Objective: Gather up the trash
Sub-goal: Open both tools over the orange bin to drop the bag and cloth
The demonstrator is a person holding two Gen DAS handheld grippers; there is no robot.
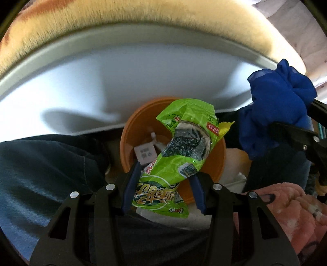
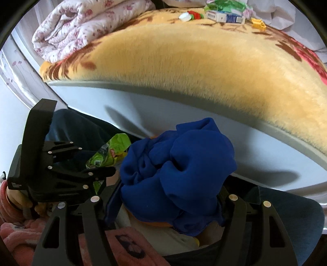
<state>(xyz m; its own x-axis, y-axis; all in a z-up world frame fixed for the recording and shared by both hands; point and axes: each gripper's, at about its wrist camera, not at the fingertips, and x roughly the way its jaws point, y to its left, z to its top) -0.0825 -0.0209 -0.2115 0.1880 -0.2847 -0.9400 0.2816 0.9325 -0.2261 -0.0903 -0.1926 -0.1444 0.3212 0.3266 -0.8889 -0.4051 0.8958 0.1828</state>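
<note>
From the left wrist, your left tongs point(image 1: 163, 184) are closed on the green snack wrapper point(image 1: 179, 147), which hangs right over the orange bin point(image 1: 212, 161) beside the bed frame point(image 1: 102, 81). Before letting go, get the wrapper's free end inside the rim, since a crinkled bag that light could catch on the edge; paper scraps already lie in the bin, though its base is hidden. From the right wrist, your right tongs point(image 2: 167, 198) clamp a crumpled blue cloth point(image 2: 177, 167) that blocks almost all of the bin below, so line up its drop using the other view. More litter point(image 2: 222, 16) on the blanket point(image 2: 184, 61) is too small to identify.
</note>
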